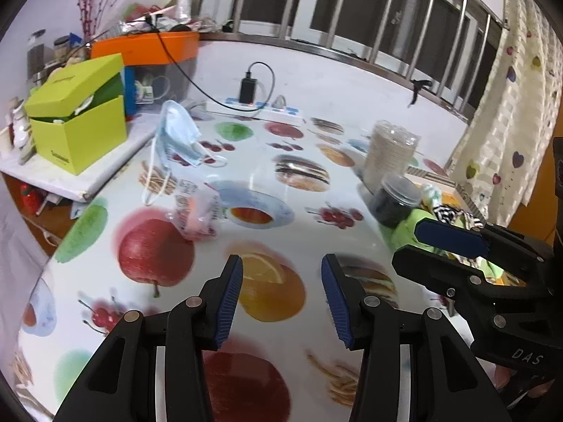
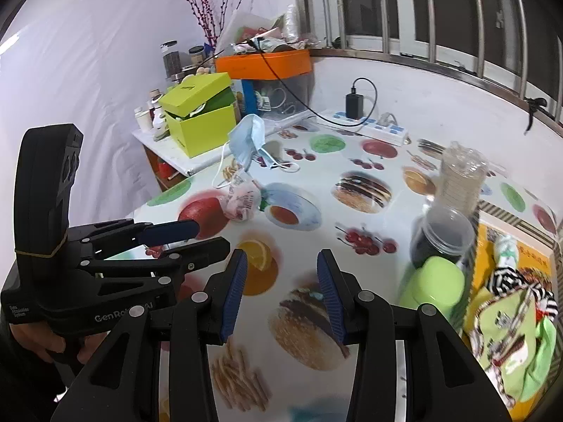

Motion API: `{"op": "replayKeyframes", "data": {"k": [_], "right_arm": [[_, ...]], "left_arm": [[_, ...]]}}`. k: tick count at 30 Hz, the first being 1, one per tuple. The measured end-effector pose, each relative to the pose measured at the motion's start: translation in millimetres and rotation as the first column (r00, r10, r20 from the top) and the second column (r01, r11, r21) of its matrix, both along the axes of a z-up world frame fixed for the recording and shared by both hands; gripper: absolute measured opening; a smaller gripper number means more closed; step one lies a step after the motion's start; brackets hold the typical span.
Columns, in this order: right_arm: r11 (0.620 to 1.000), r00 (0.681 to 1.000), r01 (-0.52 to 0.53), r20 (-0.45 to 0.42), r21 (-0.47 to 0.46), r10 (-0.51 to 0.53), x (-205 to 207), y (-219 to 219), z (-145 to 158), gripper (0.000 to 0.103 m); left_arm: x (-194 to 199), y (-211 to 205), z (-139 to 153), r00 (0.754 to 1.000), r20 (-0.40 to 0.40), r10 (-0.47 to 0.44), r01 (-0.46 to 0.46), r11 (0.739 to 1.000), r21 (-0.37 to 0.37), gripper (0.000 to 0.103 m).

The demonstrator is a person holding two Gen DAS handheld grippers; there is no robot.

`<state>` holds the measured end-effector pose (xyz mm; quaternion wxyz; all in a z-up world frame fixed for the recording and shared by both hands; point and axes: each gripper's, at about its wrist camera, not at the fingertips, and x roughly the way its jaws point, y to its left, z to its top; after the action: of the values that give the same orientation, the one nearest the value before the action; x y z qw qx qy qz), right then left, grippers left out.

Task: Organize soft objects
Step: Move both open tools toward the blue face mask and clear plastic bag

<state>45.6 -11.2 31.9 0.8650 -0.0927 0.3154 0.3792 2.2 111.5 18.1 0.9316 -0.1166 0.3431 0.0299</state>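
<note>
**Both grippers open and empty over the fruit-print table**

I hold my left gripper (image 1: 281, 274) above the table (image 1: 309, 190) with its blue-padded jaws well apart and nothing between them; only the printed orange slice and burger of the tablecloth show in the gap. My right gripper (image 2: 281, 267) hangs the same way, jaws apart and empty, over a printed burger. The two tools sit side by side: from the left wrist view the right one reaches in from the right edge, and from the right wrist view the left one shows at the lower left, with my hand (image 2: 38, 341) wrapped around its grip.

The soft things lie in two places. A pale blue face mask (image 1: 177, 133) is crumpled at the far left of the table, its ear loops trailing toward me, just beside the white shelf that carries the lime-green box (image 1: 79, 123). Just in front of the mask sits a small crinkled plastic bag (image 1: 197, 211) with red print. Off to my right, green cloth with a black-and-white striped piece (image 2: 510, 323) is piled in an orange-bottomed tray, next to a dark jar (image 2: 443, 239) and a green bottle (image 2: 436, 285).
</note>
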Motion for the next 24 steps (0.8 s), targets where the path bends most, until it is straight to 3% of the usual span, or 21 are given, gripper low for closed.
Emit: {"op": "replayKeyframes", "data": {"k": [24], "right_arm": [[0.997, 0.989, -0.068, -0.128, 0.048, 0.074, 58, 65, -30, 0.044]], "left_arm": [[28, 72, -14, 0.99, -0.036, 0.135, -0.135, 0.991, 0.006, 0.051]]}}
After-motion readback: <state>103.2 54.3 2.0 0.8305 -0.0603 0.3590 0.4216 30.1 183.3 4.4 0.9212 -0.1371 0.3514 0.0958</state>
